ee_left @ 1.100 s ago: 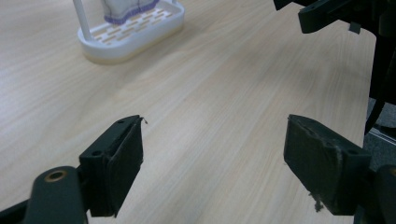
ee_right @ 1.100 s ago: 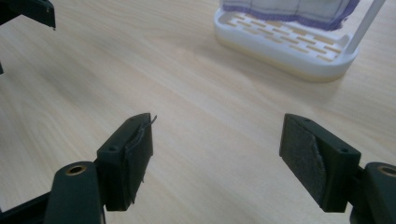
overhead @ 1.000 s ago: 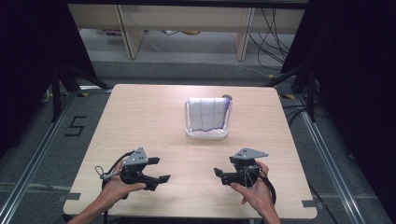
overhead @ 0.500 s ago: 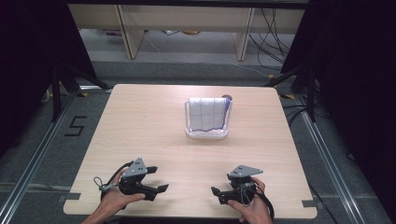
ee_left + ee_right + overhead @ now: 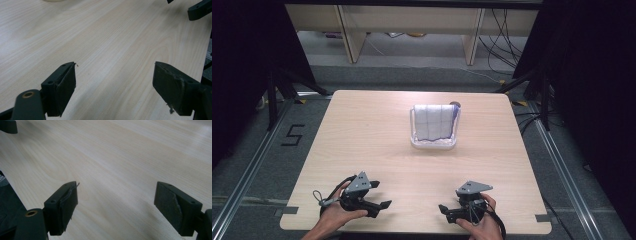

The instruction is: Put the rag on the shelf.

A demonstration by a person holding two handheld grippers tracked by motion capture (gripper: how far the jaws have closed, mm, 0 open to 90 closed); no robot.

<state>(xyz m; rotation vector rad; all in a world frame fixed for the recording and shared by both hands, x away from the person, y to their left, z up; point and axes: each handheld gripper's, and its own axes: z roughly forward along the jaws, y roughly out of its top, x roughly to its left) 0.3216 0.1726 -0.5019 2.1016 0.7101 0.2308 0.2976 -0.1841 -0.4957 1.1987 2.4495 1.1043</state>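
A shallow white tray stands on the far middle of the wooden table. In it lies a folded white cloth with a purple grid. My left gripper rests low near the front edge, left of centre, its jaws wide apart and pointing right, with only bare wood between them. My right gripper sits opposite at the front right, pointing left, also open with nothing in it. The two grippers face each other with a gap between them. Hands hold both from below.
A small dark object peeks out behind the tray's far right corner. The table's front edge lies just under my hands. Shelving legs and cables stand on the floor beyond the far edge.
Both grippers have drawn back toward the table's front edge and lower on it. They stay open and still face each other. The tray and cloth have not moved.
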